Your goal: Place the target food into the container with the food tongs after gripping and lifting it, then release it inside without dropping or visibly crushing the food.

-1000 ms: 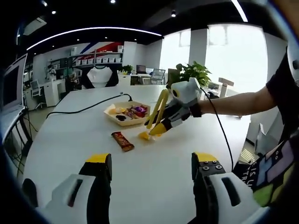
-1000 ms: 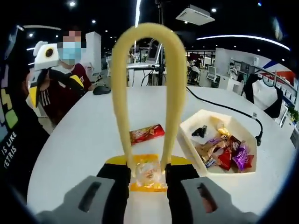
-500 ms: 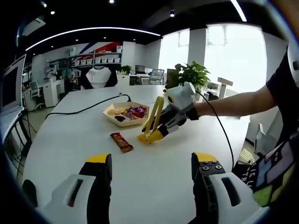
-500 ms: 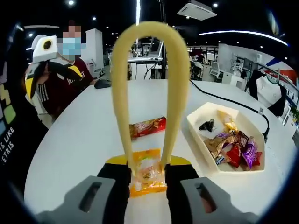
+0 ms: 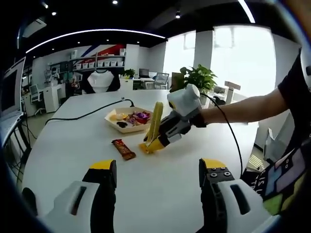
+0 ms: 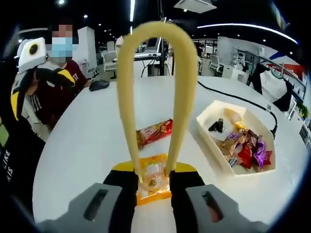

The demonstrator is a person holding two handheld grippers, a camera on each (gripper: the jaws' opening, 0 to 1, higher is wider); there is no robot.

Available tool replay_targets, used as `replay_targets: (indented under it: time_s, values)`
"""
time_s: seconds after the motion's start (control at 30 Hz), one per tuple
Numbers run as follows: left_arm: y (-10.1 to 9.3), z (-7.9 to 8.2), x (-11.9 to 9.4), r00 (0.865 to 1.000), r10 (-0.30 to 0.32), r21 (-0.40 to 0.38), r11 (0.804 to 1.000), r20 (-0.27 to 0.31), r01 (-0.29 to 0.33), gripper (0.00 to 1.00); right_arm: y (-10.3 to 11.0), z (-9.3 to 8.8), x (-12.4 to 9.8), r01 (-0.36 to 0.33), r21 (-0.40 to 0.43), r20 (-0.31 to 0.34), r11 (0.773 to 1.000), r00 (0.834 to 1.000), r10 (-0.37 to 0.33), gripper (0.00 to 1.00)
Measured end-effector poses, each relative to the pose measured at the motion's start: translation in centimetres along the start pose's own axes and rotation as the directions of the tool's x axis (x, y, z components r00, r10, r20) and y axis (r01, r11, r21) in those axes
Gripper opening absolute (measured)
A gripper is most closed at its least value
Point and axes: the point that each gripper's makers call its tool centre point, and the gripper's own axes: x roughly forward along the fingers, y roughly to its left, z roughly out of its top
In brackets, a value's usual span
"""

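My right gripper (image 6: 153, 174) is shut on the yellow food tongs (image 6: 127, 97), whose loop rises high in the right gripper view. The tong tips pinch a yellow-wrapped snack (image 6: 152, 180) low over the white table; I cannot tell whether it touches the table. In the left gripper view the right gripper (image 5: 181, 112) holds the tongs (image 5: 155, 121) down onto that snack (image 5: 147, 147). The cream container tray (image 6: 213, 147), which also appears in the left gripper view (image 5: 131, 129), holds several wrapped sweets and lies beside the snack. My left gripper (image 5: 158, 180) is open and empty.
A red snack bar (image 6: 154, 132) lies on the table just beyond the tongs, and in the left gripper view the bar (image 5: 124, 149) sits left of the snack. A black cable (image 5: 82, 114) runs to the tray. A seated person (image 6: 58, 87) is at the table's far side.
In the left gripper view the right gripper, with tongs and snack, has shifted left towards the red bar and tray. My left gripper has stayed still and open.
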Motion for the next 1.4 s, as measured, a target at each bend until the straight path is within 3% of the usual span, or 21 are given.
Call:
replay_targets:
  time_s: [0.27,0.47,0.67,0.87,0.97,1.3,1.4]
  values:
    - [-0.1,-0.1,-0.3,1.0,0.004,0.003,1.0,0.001,-0.004,0.73,-0.1,0.2,0.2,-0.004,0.011,0.029,1.0,1.0,0.004,0.21]
    - [-0.1,0.0,-0.4,1.0,0.002,0.009,1.0,0.004,-0.002,0.73,-1.8,0.2,-1.2,0.039,0.054,0.042,0.998,0.998,-0.042,0.21]
    - [-0.1,0.3,-0.5,1.0,-0.003,0.016,1.0,0.011,0.002,0.73,-3.2,2.3,-2.9,0.078,0.093,0.116,0.993,0.989,-0.088,0.21]
    - [-0.3,0.3,-0.5,1.0,-0.005,0.016,1.0,0.013,0.005,0.73,-6.6,5.3,-4.8,0.146,0.117,0.181,0.982,0.97,-0.165,0.21]
    - [-0.4,0.3,-0.6,1.0,-0.005,0.015,1.0,0.014,0.004,0.73,-8.6,6.8,-6.0,0.165,0.185,0.219,0.969,0.954,-0.204,0.21]
    - [-0.3,0.4,-0.7,1.0,0.002,0.015,1.0,0.019,-0.002,0.73,-14.4,8.1,-7.7,0.255,0.286,0.188,0.923,0.93,-0.316,0.21]
    - [-0.3,0.5,-0.4,1.0,-0.001,0.01,1.0,0.02,0.0,0.73,-16.0,8.6,-7.6,0.281,0.336,0.203,0.899,0.911,-0.36,0.21]
